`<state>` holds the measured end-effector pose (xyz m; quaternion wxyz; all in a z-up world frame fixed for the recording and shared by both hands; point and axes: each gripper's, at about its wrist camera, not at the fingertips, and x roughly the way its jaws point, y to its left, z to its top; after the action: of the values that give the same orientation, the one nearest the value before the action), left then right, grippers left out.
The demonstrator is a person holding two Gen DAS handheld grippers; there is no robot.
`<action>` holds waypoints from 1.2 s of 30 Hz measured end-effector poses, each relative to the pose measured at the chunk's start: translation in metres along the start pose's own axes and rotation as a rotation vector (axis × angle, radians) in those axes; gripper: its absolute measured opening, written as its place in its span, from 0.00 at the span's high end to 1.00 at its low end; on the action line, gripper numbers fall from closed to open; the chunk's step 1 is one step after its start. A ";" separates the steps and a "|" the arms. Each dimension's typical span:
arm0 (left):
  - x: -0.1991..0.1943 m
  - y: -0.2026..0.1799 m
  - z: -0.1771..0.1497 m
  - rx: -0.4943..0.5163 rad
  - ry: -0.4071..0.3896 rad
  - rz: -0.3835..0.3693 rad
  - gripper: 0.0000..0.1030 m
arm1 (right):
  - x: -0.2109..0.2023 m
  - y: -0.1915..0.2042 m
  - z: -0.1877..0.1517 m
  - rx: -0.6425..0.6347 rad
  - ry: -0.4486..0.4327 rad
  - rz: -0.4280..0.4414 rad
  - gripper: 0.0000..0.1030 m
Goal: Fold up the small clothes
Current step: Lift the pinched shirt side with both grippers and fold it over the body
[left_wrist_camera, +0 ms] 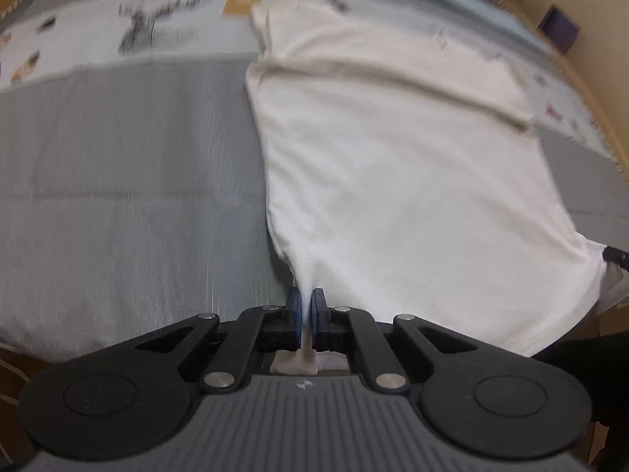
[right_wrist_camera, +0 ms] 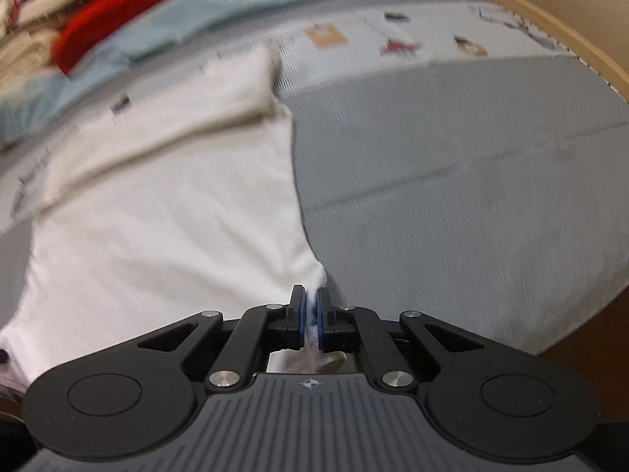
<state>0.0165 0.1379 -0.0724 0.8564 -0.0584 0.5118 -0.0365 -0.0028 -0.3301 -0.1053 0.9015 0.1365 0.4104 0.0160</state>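
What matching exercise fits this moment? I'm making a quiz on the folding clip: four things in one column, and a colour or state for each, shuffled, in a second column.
Things:
1. left gripper
2. right gripper
3. sweater
4. bed cover

Colour or state:
A. red, lying at the far end of the bed
B. shut on the white garment's left near corner
C. grey, with the white garment spread on it
D. shut on the white garment's right near corner

Pairs: 1-B, 2-D, 3-A, 4-C
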 end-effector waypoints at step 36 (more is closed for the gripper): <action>0.011 0.025 0.094 -0.056 -0.090 -0.001 0.98 | -0.008 -0.017 0.111 -0.052 -0.100 0.064 0.97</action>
<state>0.1042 0.1670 -0.0410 0.8766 -0.0845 0.4733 -0.0199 0.0731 -0.3735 -0.0349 0.9232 0.1269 0.3595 0.0488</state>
